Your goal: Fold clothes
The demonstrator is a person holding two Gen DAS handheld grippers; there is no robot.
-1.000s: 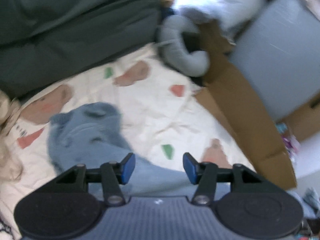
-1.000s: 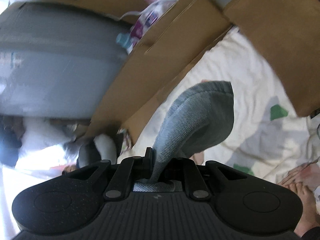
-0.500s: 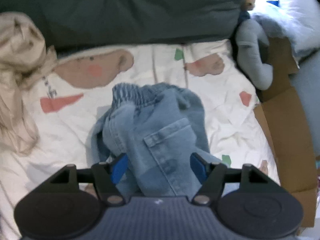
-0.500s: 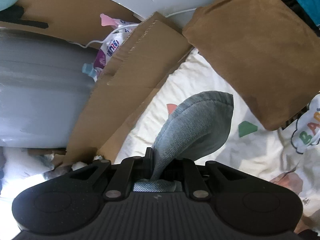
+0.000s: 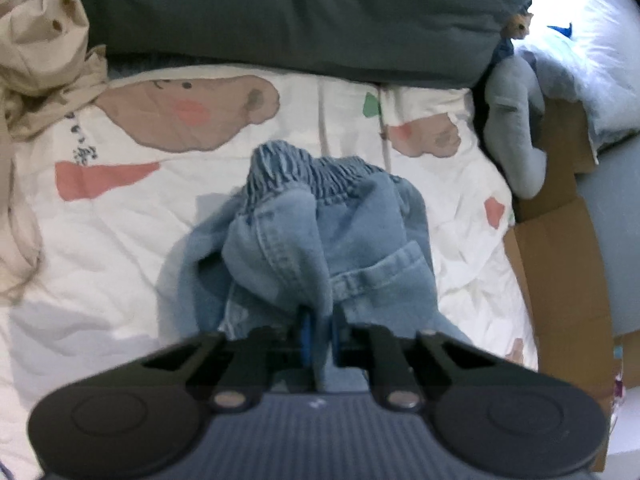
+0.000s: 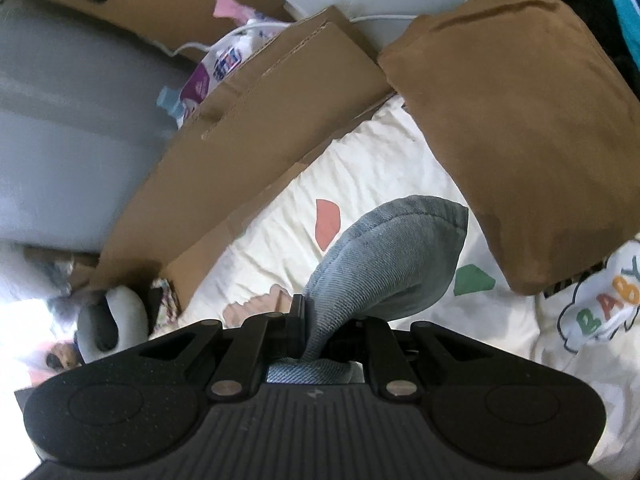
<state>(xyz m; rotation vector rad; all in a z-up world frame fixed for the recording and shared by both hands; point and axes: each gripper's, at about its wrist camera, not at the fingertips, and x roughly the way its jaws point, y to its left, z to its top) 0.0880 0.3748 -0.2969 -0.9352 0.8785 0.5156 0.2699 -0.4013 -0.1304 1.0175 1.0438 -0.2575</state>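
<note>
- Left wrist view, nearest: my left gripper [image 5: 319,334] has its jaws pinched narrow on a fold of the denim shorts [image 5: 320,240], blue pads almost meeting through the cloth.
- Just beyond, the shorts sit bunched in a heap on the printed sheet [image 5: 140,220], gathered elastic waistband [image 5: 304,176] at the far side and a patch pocket [image 5: 380,276] to the right.
- Right wrist view, near: my right gripper [image 6: 320,320] is clamped on another denim flap, which stands up stiffly past the fingers above the sheet.
- I judge the denim soft yet thick: light to lift, holds a crease, not slippery, nothing fragile. Seams, hems and waistband corners look the best holds; a mid-panel pinch would let it sag.
- Whether the heap is partway through folding or yet to be spread out, I cannot tell.
- Farther right, a white garment [image 6: 592,312] reads "BABY" in coloured letters.
- Beyond, a brown cushion [image 6: 520,120] and cardboard [image 6: 260,140]; a purple-and-white packet [image 6: 216,68] carries lettering too blurred to read.
- Dark marks on the sheet's far left are illegible.
</note>
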